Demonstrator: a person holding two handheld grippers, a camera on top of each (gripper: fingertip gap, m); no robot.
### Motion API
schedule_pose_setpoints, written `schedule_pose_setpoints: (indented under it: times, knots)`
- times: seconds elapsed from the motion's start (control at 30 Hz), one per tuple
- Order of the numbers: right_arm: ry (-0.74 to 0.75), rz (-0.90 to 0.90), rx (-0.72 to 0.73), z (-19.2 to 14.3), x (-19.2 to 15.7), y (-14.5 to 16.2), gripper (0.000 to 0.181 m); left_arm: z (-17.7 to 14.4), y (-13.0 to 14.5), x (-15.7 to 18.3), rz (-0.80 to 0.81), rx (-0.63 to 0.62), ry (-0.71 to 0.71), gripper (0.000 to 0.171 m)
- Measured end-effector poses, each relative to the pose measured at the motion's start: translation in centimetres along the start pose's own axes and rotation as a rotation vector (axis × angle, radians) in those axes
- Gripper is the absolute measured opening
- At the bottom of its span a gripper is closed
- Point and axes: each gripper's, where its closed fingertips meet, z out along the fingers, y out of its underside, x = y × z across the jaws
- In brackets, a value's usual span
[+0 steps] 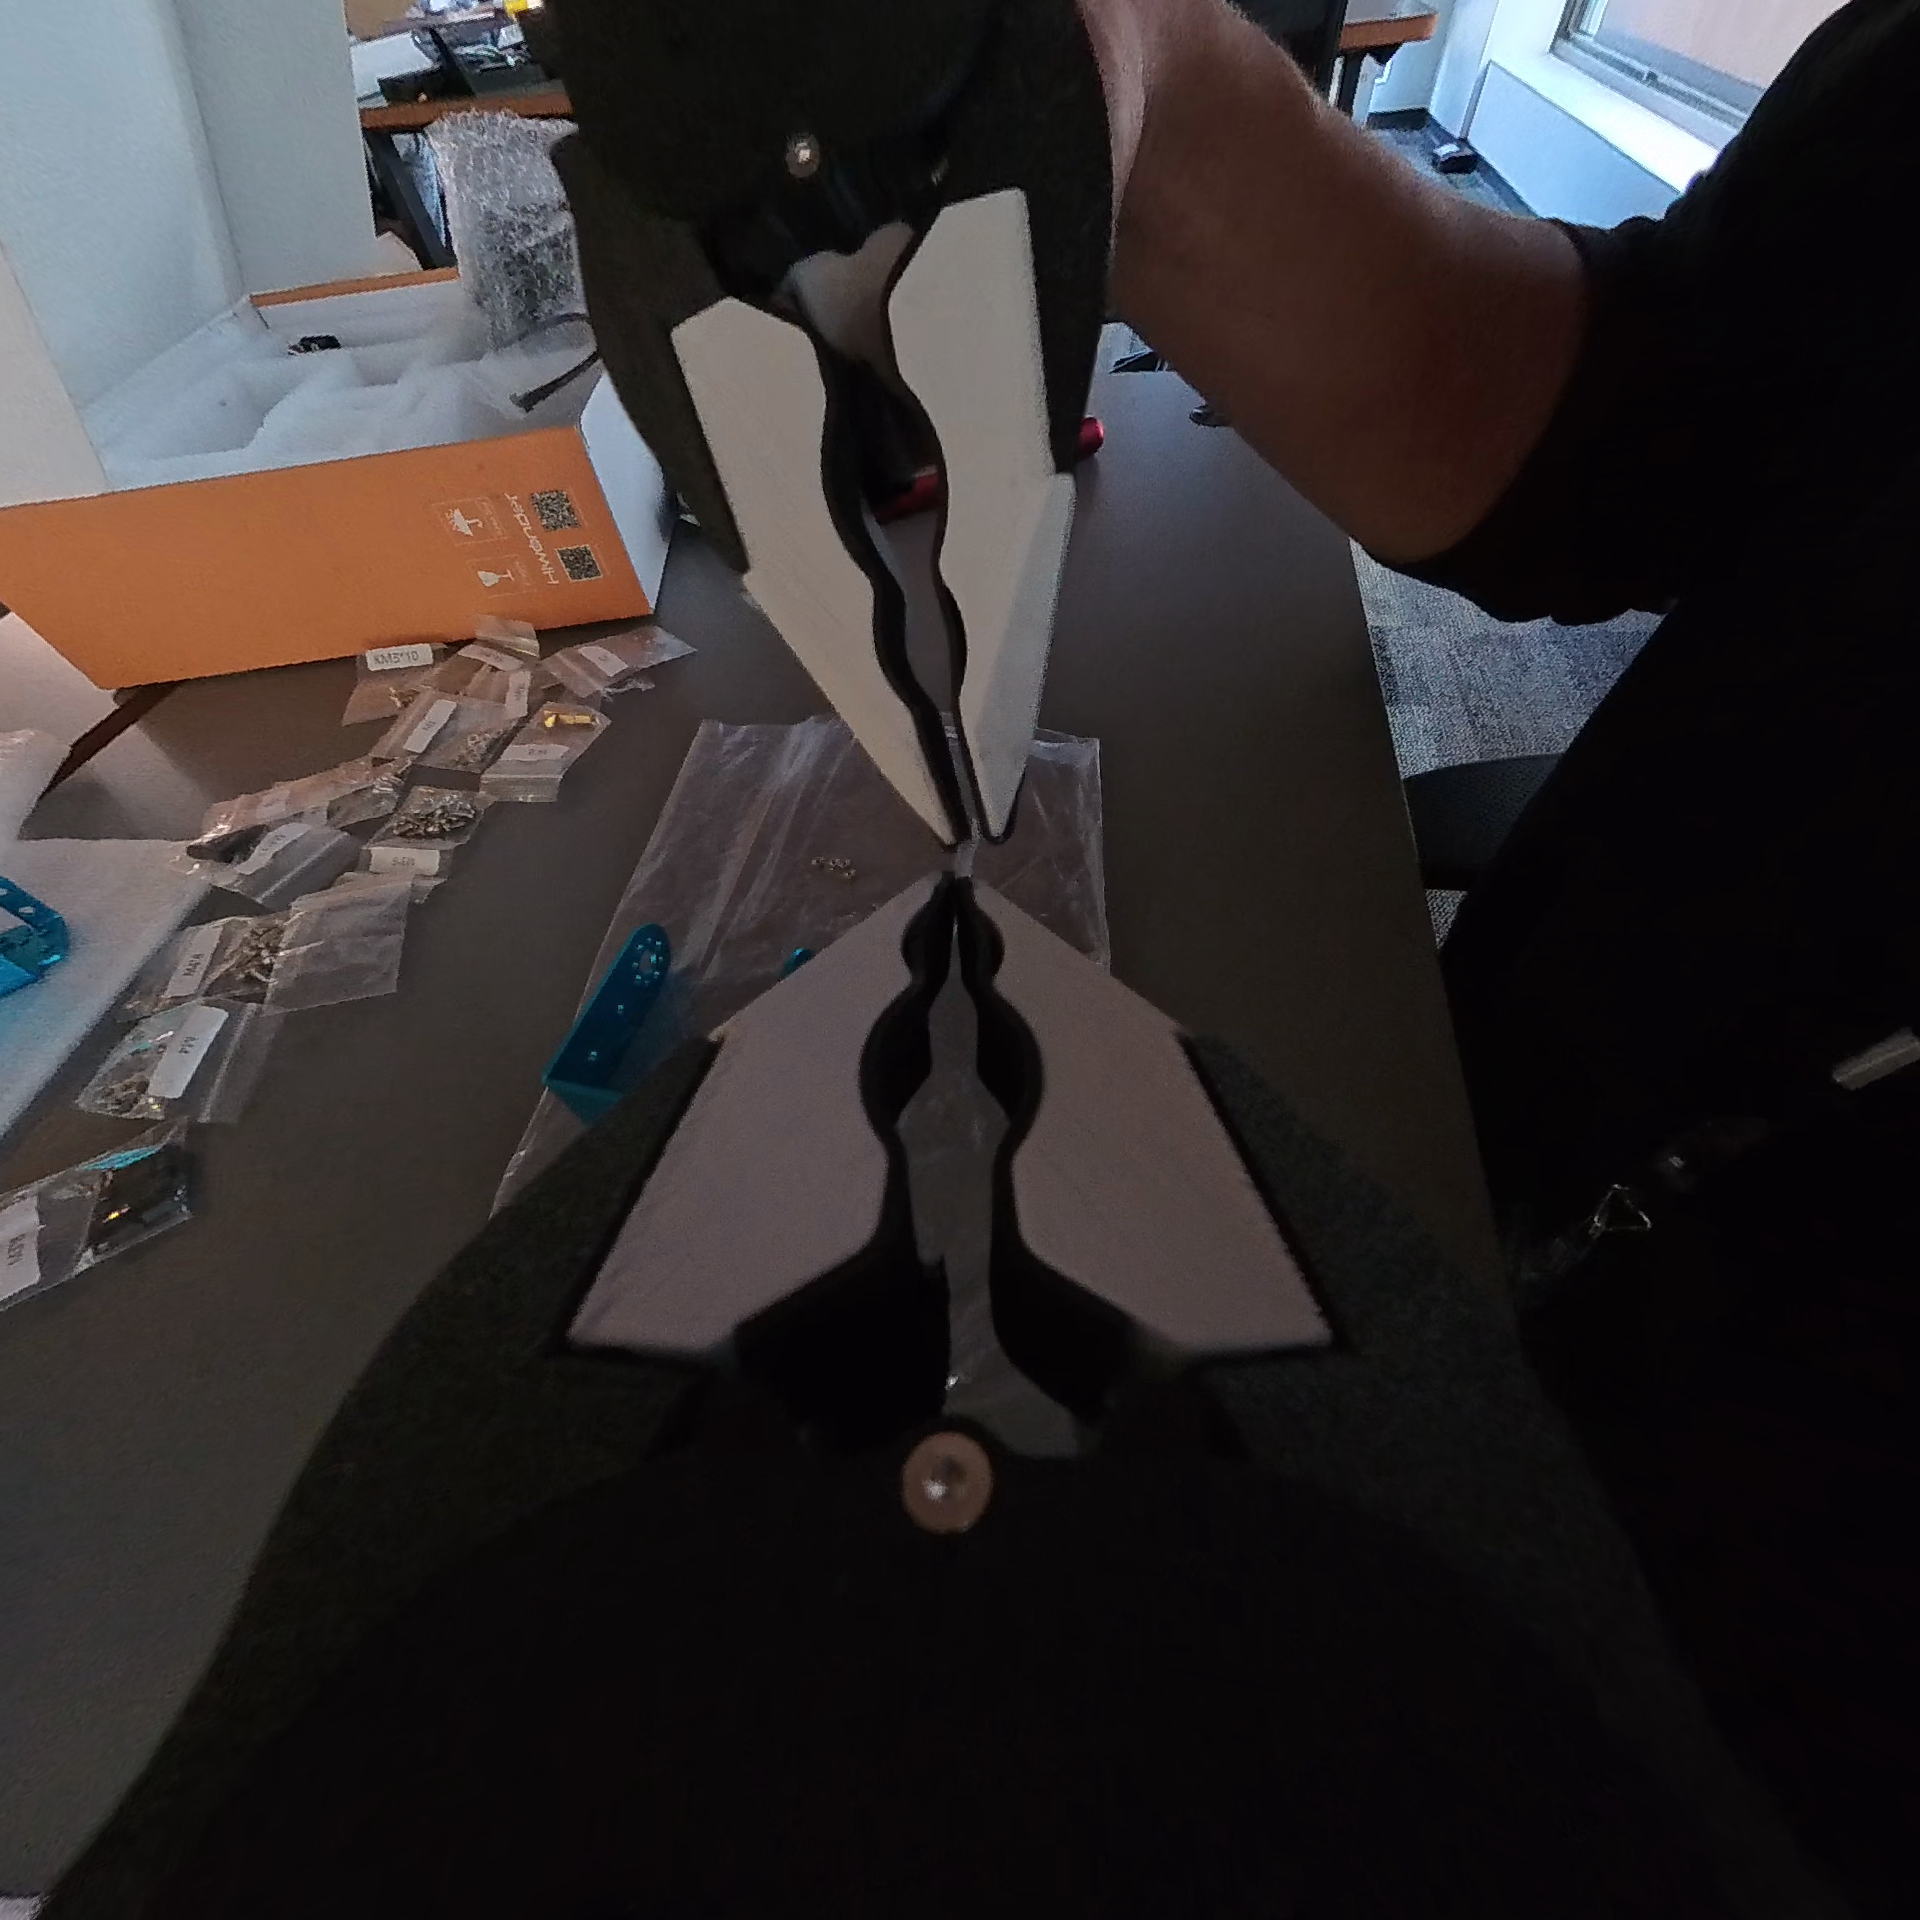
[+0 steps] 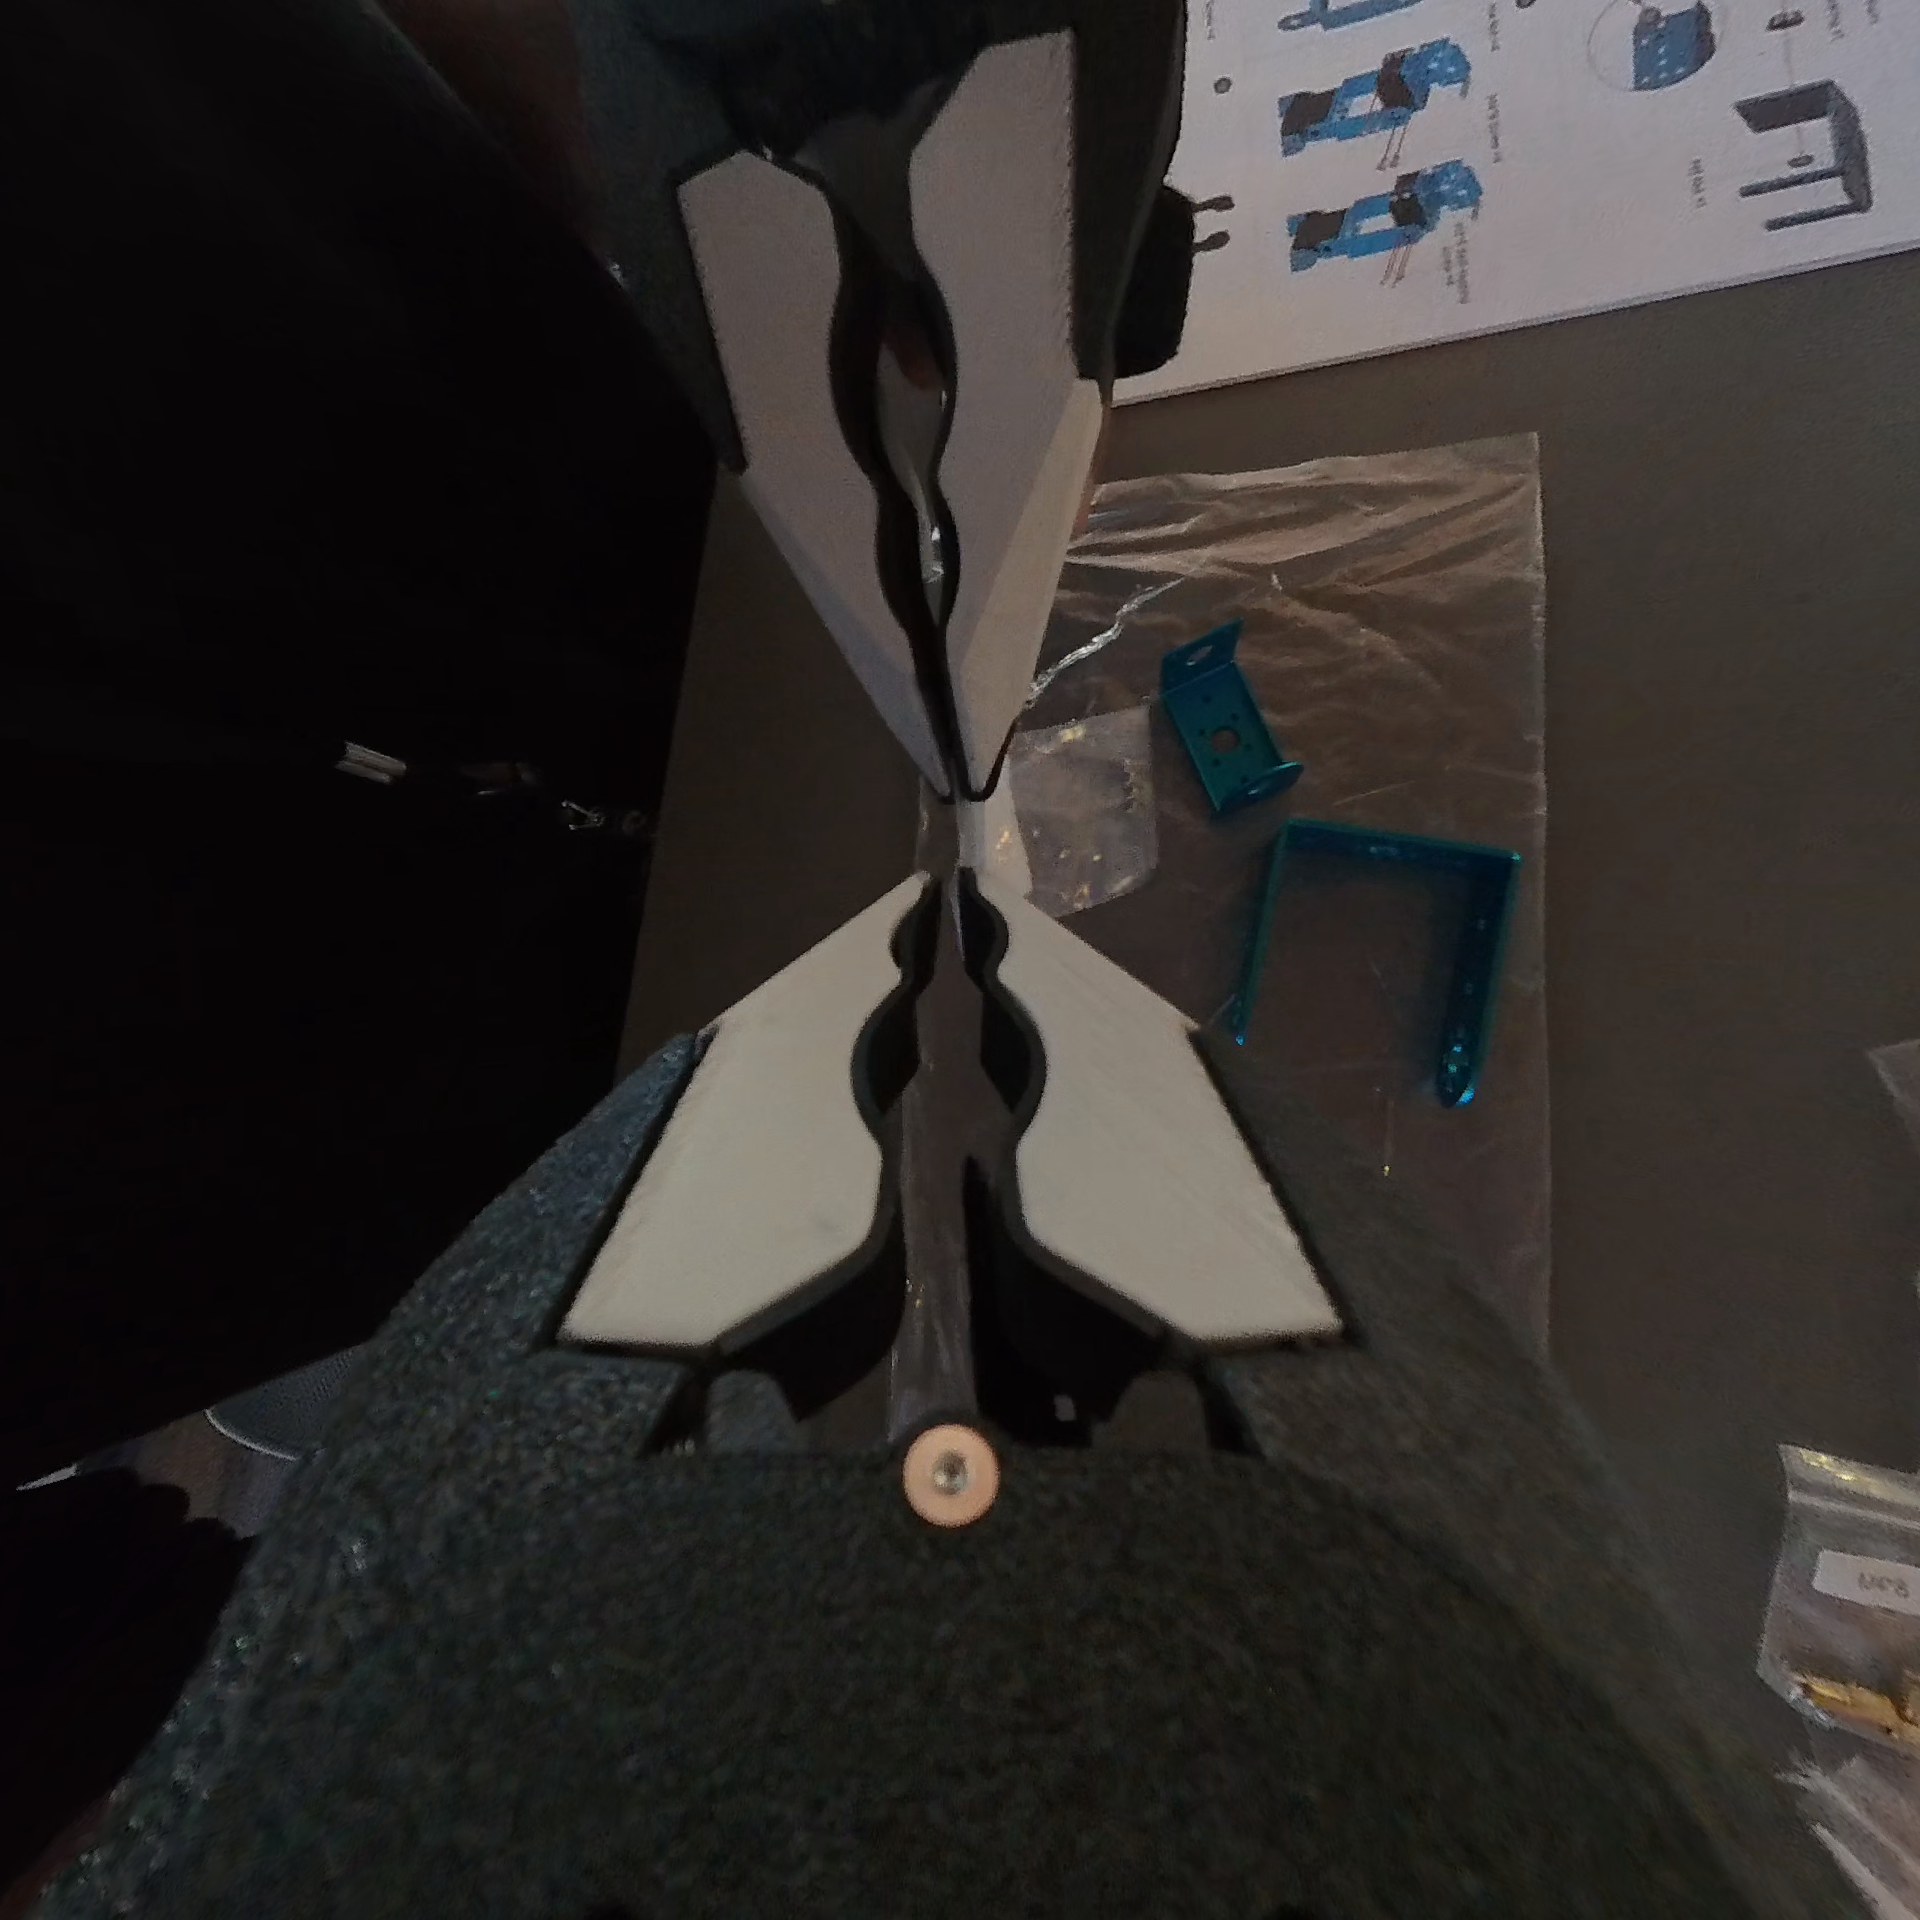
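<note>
Left gripper (image 1: 961,883) and right gripper (image 1: 971,831) tip to tip, both pinched closed on same small clear bag (image 2: 971,836), held above big plastic sheet (image 2: 1351,582). Blue brackets (image 2: 1382,935) loose on sheet, more screw baggies (image 1: 312,894) by orange box (image 1: 312,561). Bag looks unopened so far, hard to tell.

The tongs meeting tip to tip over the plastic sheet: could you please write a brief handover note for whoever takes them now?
Left tongs: shut on the top edge of a small clear bag.
Right tongs: shut on the same edge, tip to tip with the left.
Below: clear plastic sheet with a small blue bracket and a blue U-bracket.
Nearby: labelled hardware bags, open orange box, printed sheet.
</note>
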Motion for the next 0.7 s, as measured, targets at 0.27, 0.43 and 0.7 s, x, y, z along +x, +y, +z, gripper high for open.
schedule_pose_setpoints:
  times: [0.27,0.43,0.7]
  knots:
    - [-0.013,0.007,-0.002,0.3,0.0,0.2,0.001,0.0,0.1,0.0,0.015,-0.001,-0.003,0.0]
    - [-0.031,0.004,0.007,0.3,-0.2,0.2,0.0,0.0,0.2,0.1,0.054,-0.003,-0.009,0.0]
    - [0.02,0.048,0.223,-1.4,1.8,-1.1,0.0,-0.3,0.2,-2.7,-0.101,0.01,-0.13,0.01]
